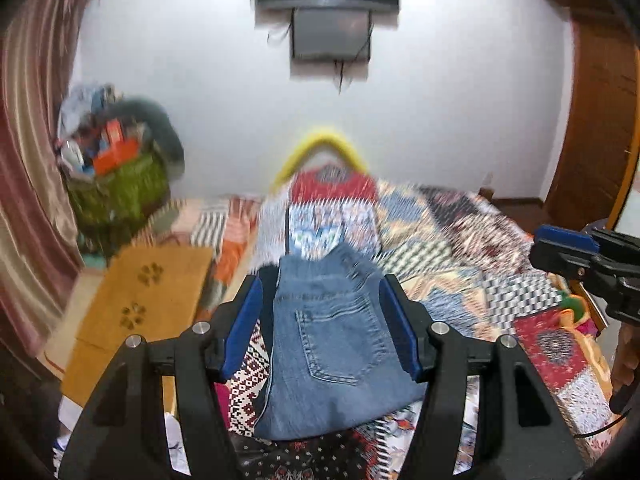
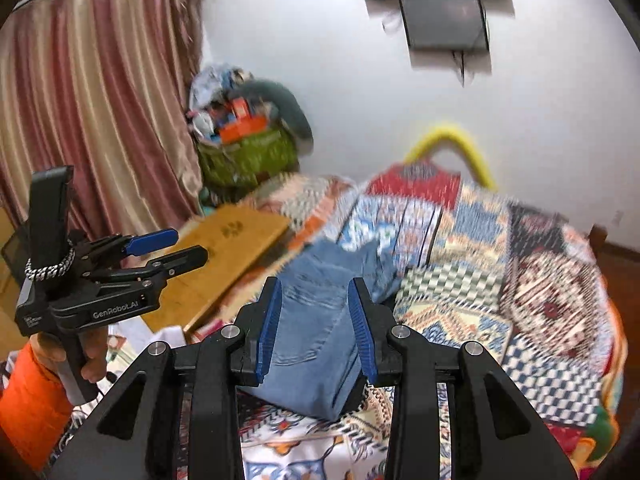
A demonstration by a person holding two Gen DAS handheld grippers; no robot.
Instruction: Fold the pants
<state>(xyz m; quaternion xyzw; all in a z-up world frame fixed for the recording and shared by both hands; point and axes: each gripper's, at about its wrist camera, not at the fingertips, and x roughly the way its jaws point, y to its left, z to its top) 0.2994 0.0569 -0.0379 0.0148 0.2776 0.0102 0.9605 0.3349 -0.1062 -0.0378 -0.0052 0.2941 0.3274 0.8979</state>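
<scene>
White wall behind, patchwork bedspread below you, busy woven squares in red, blue and cream; on it lie the jeans, already folded into a compact slab, back pocket up; denim like that looks heavy for its size, soft but thick, so I'd expect it to hold a crease and sag at loose ends; take it at the doubled edges or the waistband seam, where stitching gives bite; your left gripper hangs above with jaws parted and empty; your right gripper likewise, narrower gap, blue ribbed pads clear of the cloth.
</scene>
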